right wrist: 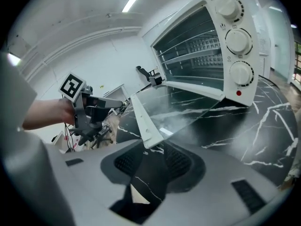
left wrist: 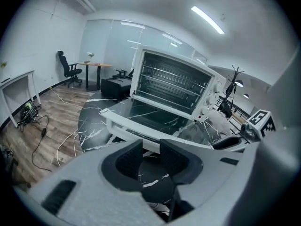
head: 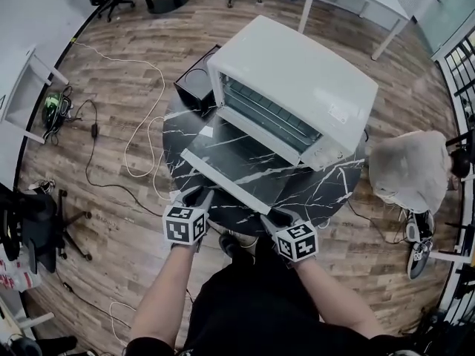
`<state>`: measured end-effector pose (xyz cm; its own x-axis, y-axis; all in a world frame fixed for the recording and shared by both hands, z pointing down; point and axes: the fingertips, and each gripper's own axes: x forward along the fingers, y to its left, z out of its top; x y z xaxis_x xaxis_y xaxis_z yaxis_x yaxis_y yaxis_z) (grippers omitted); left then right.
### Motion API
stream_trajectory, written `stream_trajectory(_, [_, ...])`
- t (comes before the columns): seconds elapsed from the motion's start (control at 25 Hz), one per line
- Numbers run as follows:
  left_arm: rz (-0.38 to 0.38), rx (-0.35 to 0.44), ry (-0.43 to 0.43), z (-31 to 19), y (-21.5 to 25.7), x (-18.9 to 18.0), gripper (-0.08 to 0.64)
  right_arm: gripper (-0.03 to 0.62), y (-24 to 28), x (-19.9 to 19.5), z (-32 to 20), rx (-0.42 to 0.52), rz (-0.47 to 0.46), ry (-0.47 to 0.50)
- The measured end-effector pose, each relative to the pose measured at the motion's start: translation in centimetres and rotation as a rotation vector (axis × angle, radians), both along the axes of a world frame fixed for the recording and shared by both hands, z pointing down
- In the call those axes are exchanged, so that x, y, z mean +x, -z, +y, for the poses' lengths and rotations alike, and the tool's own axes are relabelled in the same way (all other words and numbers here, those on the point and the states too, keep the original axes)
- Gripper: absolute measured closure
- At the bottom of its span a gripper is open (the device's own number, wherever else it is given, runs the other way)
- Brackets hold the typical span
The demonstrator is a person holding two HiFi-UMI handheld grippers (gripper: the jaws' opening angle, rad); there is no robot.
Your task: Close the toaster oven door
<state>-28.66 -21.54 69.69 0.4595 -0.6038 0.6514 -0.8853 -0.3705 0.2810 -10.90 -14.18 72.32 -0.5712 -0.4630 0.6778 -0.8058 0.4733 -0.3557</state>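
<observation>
Your toaster oven (head: 297,80) sits on the black marble table (head: 338,188), its door (head: 237,158) dropped flat toward you. Your left gripper (head: 194,196) is at the door's front edge, jaws wide and empty. Your right gripper (head: 280,218) is at the door's corner, jaws apart and not pinching it.

Bright, even lighting; fisheye-warped edges

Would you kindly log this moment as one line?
white toaster oven: on black marble table | its glass door: open, flat | left gripper: open, empty | right gripper: open, at door corner
</observation>
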Motion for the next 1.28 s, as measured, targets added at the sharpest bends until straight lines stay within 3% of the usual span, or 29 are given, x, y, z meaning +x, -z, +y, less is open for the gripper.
stream_trajectory(0.4, [0.003,0.070,0.013,-2.0,4.3,-0.5,0.437,0.443,5.4,0.9,-1.1,0.057,-0.023,-0.042])
stream_trajectory(0.76, [-0.031,0.159,-0.040,-5.4,7.9,1.1,0.437,0.465,11.6,2.5,-4.2,0.166,-0.031,-0.062])
stream_trajectory(1.04, [-0.046,0.199,-0.082,-7.9,10.1,2.9,0.437,0.508,14.9,2.3,-6.7,0.252,-0.023,-0.022])
stream_trajectory(1.28, [-0.045,0.210,-0.122,-9.4,10.5,4.8,0.455,0.471,14.5,2.1,-7.5,0.250,0.003,0.020])
